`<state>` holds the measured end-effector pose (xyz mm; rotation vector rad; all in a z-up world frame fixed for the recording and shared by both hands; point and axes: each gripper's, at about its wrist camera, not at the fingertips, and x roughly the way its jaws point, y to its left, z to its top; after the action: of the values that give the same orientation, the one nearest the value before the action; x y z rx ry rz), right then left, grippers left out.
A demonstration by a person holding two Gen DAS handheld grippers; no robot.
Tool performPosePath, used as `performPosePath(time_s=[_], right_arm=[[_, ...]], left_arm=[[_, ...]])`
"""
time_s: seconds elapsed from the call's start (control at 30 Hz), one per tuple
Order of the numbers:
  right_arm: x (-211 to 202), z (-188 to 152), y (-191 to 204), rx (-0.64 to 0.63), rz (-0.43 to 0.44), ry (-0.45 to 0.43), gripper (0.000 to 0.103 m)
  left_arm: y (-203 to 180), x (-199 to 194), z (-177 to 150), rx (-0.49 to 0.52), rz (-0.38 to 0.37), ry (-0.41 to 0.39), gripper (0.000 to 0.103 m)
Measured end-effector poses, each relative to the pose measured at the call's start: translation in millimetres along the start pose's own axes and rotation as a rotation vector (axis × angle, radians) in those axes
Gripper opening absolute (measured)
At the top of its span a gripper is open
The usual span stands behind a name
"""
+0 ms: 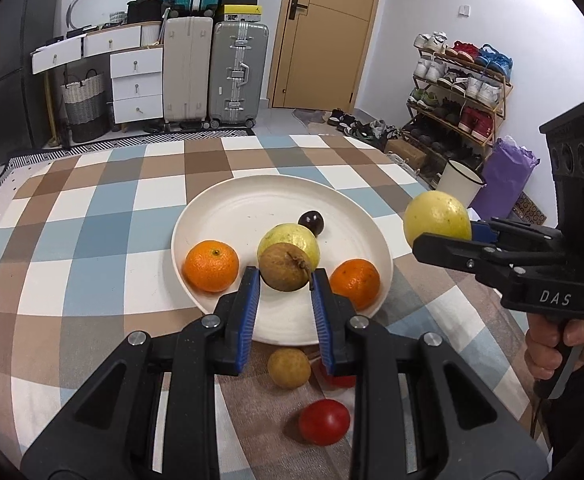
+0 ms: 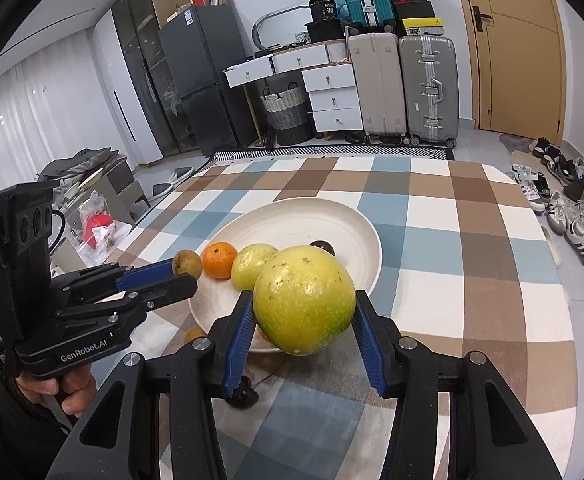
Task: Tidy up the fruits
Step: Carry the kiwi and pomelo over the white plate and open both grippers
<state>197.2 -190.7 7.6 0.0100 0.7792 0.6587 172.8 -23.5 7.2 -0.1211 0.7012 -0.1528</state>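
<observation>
Only the left wrist view shows a red tomato [image 1: 323,422] on the checked bench [image 1: 92,240] near the white plate [image 1: 228,208]. The left gripper [image 1: 285,280] has its jaws clamped on a brown longan [image 1: 284,266]; the right gripper [image 2: 303,312] has its jaws closed around a yellow-green passion fruit [image 2: 303,300].

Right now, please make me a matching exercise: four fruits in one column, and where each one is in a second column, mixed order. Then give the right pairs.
Column one:
1. small brown fruit
2. large yellow-green fruit
3. red tomato
4. dark purple fruit

Column two:
A. lying on the white plate
B. held in the right gripper
C. lying on the checked tablecloth, nearer than the plate
D. held in the left gripper

Pairs: 1-D, 2-B, 3-C, 4-A
</observation>
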Motion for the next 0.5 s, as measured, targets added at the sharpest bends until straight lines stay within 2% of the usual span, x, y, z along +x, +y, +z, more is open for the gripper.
performPosePath(time_s=[0.5], right_arm=[[36.8,15.8,-8.8,0.007,-0.009,0.014,0.049]], left_arm=[[10.5,28.4,-5.2,-0.002,0.008,0.047,0.024]])
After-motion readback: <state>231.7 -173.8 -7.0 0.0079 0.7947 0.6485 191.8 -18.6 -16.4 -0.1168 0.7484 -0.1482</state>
